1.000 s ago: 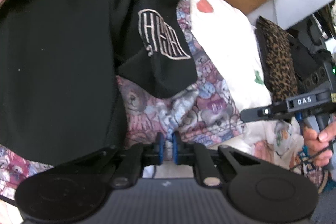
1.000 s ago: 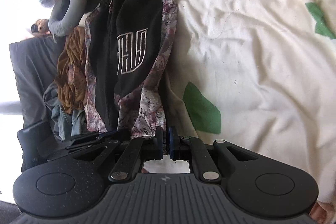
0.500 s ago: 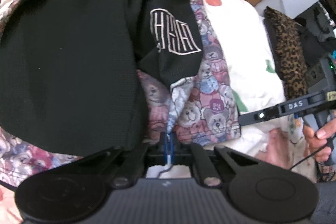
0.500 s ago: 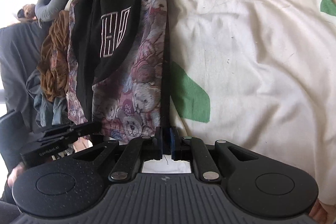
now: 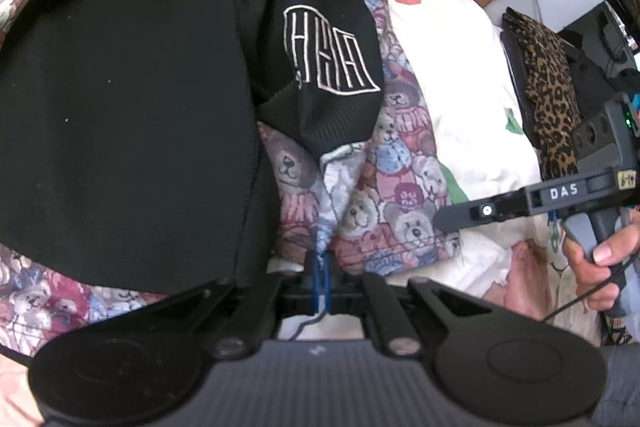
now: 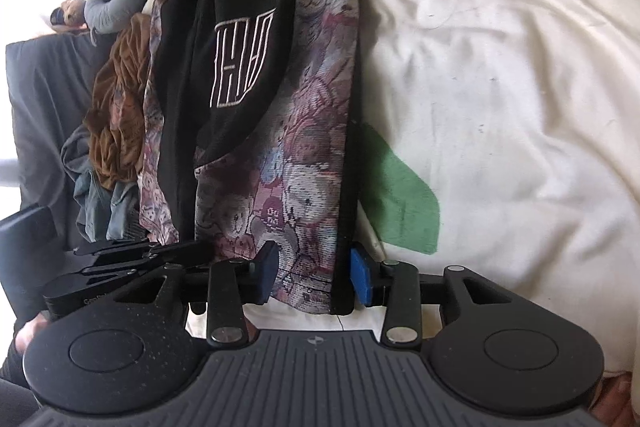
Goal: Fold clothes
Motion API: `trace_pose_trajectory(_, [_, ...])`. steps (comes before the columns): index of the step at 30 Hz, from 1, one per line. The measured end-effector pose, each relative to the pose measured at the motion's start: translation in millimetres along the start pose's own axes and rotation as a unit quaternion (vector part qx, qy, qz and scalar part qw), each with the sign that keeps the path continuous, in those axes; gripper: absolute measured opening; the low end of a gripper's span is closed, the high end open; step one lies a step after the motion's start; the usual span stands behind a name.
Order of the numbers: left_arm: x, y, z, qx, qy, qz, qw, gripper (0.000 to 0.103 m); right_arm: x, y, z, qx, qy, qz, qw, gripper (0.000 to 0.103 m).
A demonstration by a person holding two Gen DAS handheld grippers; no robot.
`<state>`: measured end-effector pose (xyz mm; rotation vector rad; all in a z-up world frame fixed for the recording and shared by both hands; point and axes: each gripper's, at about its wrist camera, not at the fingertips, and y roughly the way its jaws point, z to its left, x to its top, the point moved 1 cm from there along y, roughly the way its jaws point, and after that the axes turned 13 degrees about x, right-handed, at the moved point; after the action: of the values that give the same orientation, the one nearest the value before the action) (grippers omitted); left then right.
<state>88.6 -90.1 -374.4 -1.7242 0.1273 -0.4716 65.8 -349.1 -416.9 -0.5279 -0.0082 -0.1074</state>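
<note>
The black shorts (image 5: pixel 132 99) with teddy bear cloth on the sides lie spread on the bed (image 5: pixel 452 67), which has a white sheet with green and red shapes. The left tool (image 5: pixel 320 267) is squeezed tight on the bottom hem of the shorts, at the bear cloth. The right tool (image 6: pixel 314 275) has just been opening; its blue pads (image 6: pixel 360 275) now stand apart, with the edge of the bear cloth between them but not pinched. A brown cloth (image 6: pixel 120 107) is bunched up past the shorts. A leopard-print cloth (image 5: pixel 548 87) lies beside the bed.
</note>
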Motion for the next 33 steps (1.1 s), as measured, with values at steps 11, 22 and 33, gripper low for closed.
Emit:
trace_pose_trajectory(11, [0.5,0.2,-4.6,-0.022,0.005,0.003,0.9997,0.004,-2.9,-14.5,-4.6,-0.009,-0.002,-0.002,1.0,0.001])
trace_pose_trajectory(22, [5.7,-3.9,-2.0,-0.019,-0.008,-0.012,0.9997,0.014,-3.3,-84.5,-7.1,-0.067,-0.018,-0.036,0.997,0.0])
trace_pose_trajectory(33, [4.8,-7.2,9.7,0.006,-0.017,-0.021,0.9996,0.023,17.3,-134.6,-13.7,-0.145,-0.045,-0.089,0.984,0.0])
